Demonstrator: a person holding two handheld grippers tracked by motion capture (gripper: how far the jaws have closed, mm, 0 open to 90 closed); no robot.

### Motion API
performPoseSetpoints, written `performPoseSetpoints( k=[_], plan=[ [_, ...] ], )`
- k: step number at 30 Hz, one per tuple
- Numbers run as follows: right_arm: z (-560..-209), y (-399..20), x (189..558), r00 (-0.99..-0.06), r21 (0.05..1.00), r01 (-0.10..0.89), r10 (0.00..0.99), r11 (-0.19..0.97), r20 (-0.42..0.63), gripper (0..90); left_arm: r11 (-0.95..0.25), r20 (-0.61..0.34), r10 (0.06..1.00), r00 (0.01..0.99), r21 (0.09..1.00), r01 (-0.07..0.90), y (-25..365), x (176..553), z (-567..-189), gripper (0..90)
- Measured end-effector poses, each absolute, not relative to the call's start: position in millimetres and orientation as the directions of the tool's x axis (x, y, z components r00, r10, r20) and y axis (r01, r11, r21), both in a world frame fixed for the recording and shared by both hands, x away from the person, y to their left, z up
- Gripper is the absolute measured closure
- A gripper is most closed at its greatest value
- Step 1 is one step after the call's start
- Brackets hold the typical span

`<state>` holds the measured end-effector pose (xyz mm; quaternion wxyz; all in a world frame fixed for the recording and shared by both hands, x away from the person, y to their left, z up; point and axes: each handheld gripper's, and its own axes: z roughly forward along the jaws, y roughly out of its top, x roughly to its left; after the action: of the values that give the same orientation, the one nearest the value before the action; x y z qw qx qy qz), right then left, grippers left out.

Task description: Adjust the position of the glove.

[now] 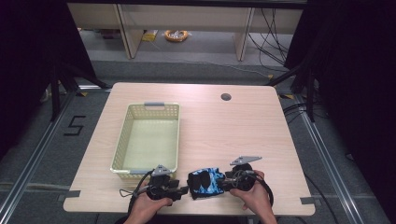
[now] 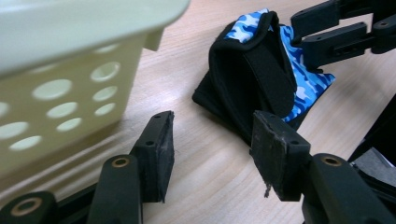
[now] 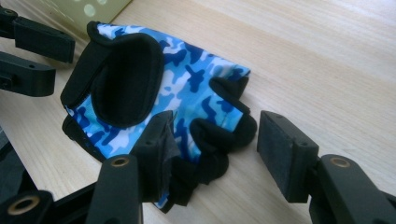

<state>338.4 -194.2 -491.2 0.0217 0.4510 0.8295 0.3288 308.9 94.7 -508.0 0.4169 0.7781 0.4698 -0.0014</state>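
Table [image 1: 243,126]: a pale wood-grain top with a round cable hole near its far edge; the work sits along the near edge.
Basket [image 1: 147,140]: a cream plastic basket with perforated walls and grey handles, standing left of centre; in the left gripper view its holed wall rises just beside the jaws.
Person's hands: both forearms enter from the bottom of the high view, each hand wrapped around a gripper body, the two tools pointed inward at each other, level with the table.
Left gripper [image 2: 212,149]: jaws spread, pads apart over bare wood; the right-hand pad stands just at the glove's black edge, whether touching cannot be told; no thing is pinched.
Right gripper [image 3: 215,140]: jaws spread on either side of the glove's finger end; the left pad lies against the fabric, the right pad stands clear of it, so nothing is clamped.
Glove [image 1: 205,183]: a fingerless glove in blue-and-white camouflage with black trim, a black padded palm patch and black finger openings; it lies folded on the table between the two grippers, near the front edge, just right of the basket's near corner.
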Motion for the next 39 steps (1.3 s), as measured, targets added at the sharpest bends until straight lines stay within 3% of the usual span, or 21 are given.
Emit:
performPoseSetpoints(
  k=[11, 18, 21, 39],
  plan=[
    [-499.0, -184.9, 340.2, -0.608, 0.577, 0.716, 0.758, 0.394, 0.237, 48.7, -0.189, -0.420, 0.727, 0.544, 0.639, 0.746, 86.9, 313.2, -513.0, 52.0],
    [-500.2, -177.8, 334.2, -0.667, 0.584, 0.671, 0.715, 0.456, 0.208, 66.6, -0.220, -0.411, 0.708, 0.574, 0.644, 0.733, 77.0, 311.7, -513.5, 55.7],
    [-503.2, -179.2, 334.7, -0.682, 0.616, 0.651, 0.698, 0.444, 0.218, 69.7, -0.222, -0.411, 0.706, 0.577, 0.645, 0.731, 74.8, 311.5, -513.5, 56.4],
    [-502.9, -181.4, 330.9, -0.617, 0.586, 0.705, 0.753, 0.399, 0.230, 73.7, -0.191, -0.456, 0.699, 0.551, 0.624, 0.758, 93.3, 304.7, -501.3, 51.9]
  ],
)
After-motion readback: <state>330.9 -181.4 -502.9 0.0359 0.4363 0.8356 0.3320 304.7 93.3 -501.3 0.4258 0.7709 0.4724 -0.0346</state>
